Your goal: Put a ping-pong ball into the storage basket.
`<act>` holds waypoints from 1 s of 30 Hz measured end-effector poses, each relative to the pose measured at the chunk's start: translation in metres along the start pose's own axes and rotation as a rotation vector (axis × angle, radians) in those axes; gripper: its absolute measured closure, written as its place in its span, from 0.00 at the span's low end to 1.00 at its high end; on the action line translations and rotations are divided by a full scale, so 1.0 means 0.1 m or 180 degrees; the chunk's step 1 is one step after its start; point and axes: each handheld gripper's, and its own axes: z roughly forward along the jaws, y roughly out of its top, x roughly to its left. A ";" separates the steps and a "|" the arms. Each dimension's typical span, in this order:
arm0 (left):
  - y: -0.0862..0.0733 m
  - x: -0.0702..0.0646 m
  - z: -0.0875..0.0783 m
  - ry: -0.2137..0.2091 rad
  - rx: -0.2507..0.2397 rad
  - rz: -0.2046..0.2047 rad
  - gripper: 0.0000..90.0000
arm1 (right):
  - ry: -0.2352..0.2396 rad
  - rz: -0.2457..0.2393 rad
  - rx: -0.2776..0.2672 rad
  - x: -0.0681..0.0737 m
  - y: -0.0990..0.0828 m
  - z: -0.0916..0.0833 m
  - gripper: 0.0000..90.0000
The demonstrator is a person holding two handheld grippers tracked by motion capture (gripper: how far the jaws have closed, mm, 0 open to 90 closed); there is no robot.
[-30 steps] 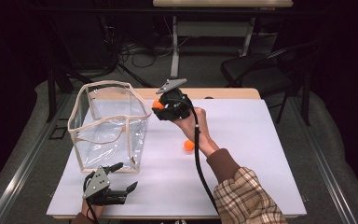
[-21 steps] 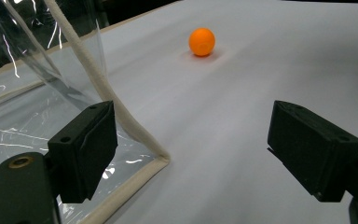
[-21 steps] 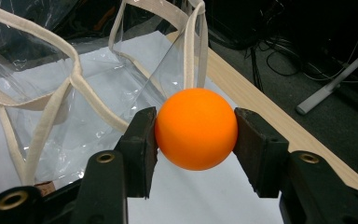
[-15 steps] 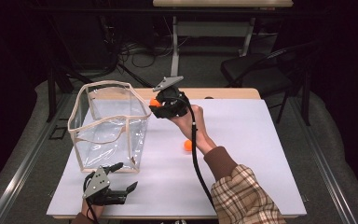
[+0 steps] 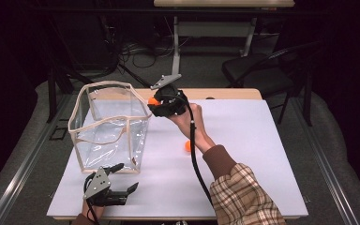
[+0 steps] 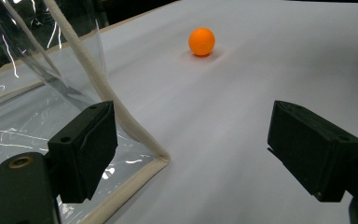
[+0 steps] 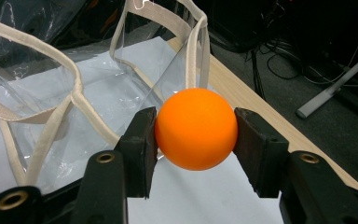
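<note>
My right gripper (image 5: pixel 155 104) is shut on an orange ball (image 7: pixel 196 128), both pads pressing its sides. It hangs beside the upper right rim of the clear plastic bag (image 5: pixel 108 126), which has cream fabric edging and stands open on the white table (image 5: pixel 253 154). A second orange ball (image 5: pixel 188 146) lies on the table right of the bag; in the left gripper view that same ball (image 6: pixel 201 41) sits far ahead. My left gripper (image 5: pixel 124 180) rests near the front edge, open, with nothing between its pads, by the bag's near corner (image 6: pixel 161 158).
A black chair (image 5: pixel 262 70) and desk legs with cables (image 5: pixel 140 56) stand on the floor beyond the table. A strip of bare wood (image 5: pixel 229 93) runs along the table's far edge. The right half of the white surface is bare.
My right gripper has shifted slightly left and up with the orange ball, closer to the bag's rim. The left gripper stays where it was.
</note>
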 end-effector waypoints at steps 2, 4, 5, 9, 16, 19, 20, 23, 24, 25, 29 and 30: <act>0.00 0.00 0.00 -0.0001 -0.0001 0.0001 0.18 | -0.0001 -0.0012 -0.0007 0.00 0.01 0.00 0.56; 0.00 0.00 0.00 0.0000 -0.0001 -0.0001 0.18 | 0.0003 -0.0020 -0.0011 0.02 0.03 0.02 0.56; 0.00 0.00 0.00 0.0001 0.0000 -0.0002 0.18 | 0.0003 -0.0020 -0.0011 0.02 0.03 0.02 0.56; 0.00 0.00 0.00 -0.0002 0.0000 0.0000 0.18 | 0.0007 -0.0051 0.0000 0.04 0.06 0.04 0.56; 0.01 0.00 -0.01 -0.0021 -0.0024 -0.0025 0.18 | 0.0032 -0.0034 0.0014 0.06 0.10 0.08 0.56; 0.01 -0.01 -0.01 -0.0032 -0.0036 -0.0009 0.18 | 0.0037 -0.0072 0.0058 0.09 0.12 0.13 0.57; 0.01 -0.01 -0.02 -0.0033 -0.0048 -0.0013 0.18 | 0.0037 -0.0072 0.0058 0.09 0.12 0.13 0.57; 0.00 0.00 0.00 -0.0048 -0.0025 -0.0060 0.18 | 0.0030 -0.0102 0.0090 0.14 0.17 0.15 0.57; 0.00 0.00 -0.01 -0.0039 -0.0027 -0.0059 0.18 | -0.0001 -0.0181 0.0133 0.18 0.22 0.16 0.56; 0.00 0.00 -0.02 -0.0042 -0.0035 -0.0048 0.18 | -0.0001 -0.0181 0.0133 0.18 0.22 0.16 0.56; 0.00 0.00 -0.01 -0.0038 -0.0033 -0.0051 0.18 | 0.0008 -0.0192 0.0072 0.19 0.27 0.18 0.56; 0.00 0.00 -0.01 -0.0042 -0.0035 -0.0049 0.18 | 0.0004 -0.0184 0.0081 0.20 0.28 0.20 0.56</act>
